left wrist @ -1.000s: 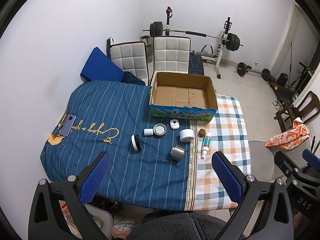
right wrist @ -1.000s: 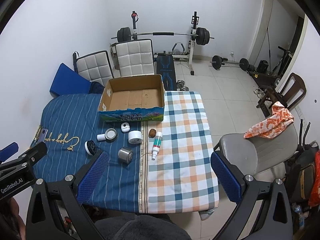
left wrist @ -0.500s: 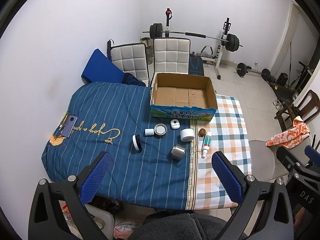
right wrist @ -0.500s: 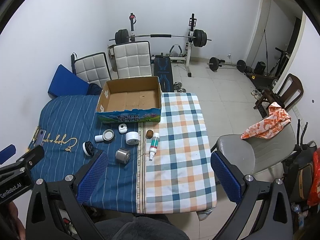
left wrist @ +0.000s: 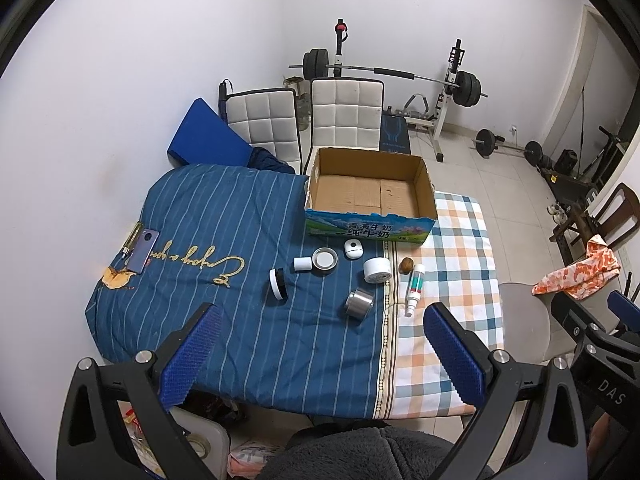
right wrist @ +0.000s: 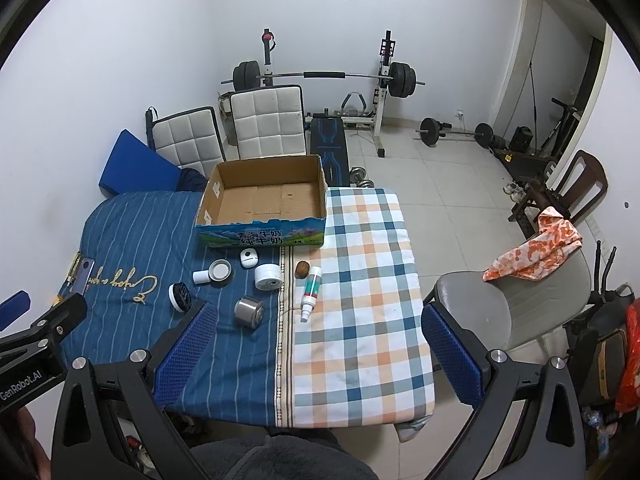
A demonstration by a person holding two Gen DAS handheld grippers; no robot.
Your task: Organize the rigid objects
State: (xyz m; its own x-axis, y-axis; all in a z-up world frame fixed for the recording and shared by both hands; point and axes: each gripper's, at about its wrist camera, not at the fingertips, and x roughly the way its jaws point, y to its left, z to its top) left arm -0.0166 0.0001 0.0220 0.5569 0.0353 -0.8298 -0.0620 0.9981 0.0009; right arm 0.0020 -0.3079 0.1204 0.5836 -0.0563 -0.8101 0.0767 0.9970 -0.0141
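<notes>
The left gripper (left wrist: 320,350) and the right gripper (right wrist: 320,350) both hang above the near edge of the table, fingers spread wide and holding nothing. At 12 o'clock from them lies a metal cup (left wrist: 359,302) on its side. At 1 o'clock the spray bottle (left wrist: 414,289) lies flat, its nozzle pointing toward the grippers. Farther off sits the open cardboard box (left wrist: 370,227).
</notes>
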